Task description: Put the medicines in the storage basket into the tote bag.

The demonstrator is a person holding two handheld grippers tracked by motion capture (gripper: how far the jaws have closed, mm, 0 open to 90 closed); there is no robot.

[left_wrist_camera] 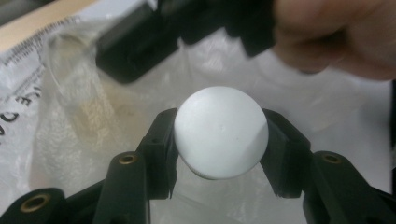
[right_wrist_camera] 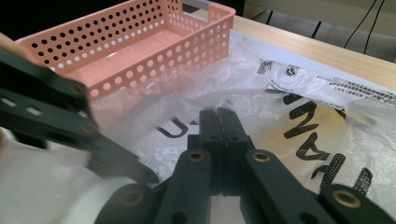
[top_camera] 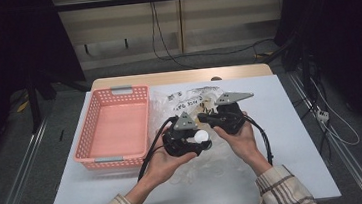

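Pink perforated basket [top_camera: 113,126] sat on the table [top_camera: 298,136], off to the left of both pairs of jaws, nothing seen inside it. In the right gripper view the basket [right_wrist_camera: 140,51] lay up and left of the jaws, its near corner touching crumpled clear plastic.

Left gripper [top_camera: 199,141], held in the person's left hand [top_camera: 167,161], was just right of the basket. In the left gripper view its jaws pinched a white ball [left_wrist_camera: 221,131], one jaw against each side; the ball stood between the jaws and bulged above their tips. In the high view the ball [top_camera: 202,137] showed at the gripper's front end. Clear plastic bag [left_wrist_camera: 84,116] with black lettering lay under and beyond the jaws; something pale and yellowish showed through it, too blurred to name.

Right gripper [top_camera: 209,118], in the right hand [top_camera: 242,136], was close beside the left one, just beyond the ball. Its jaws [right_wrist_camera: 220,140] were pressed together with nothing between them. Ahead and right of them spread the printed plastic bag [right_wrist_camera: 327,121] over the table.
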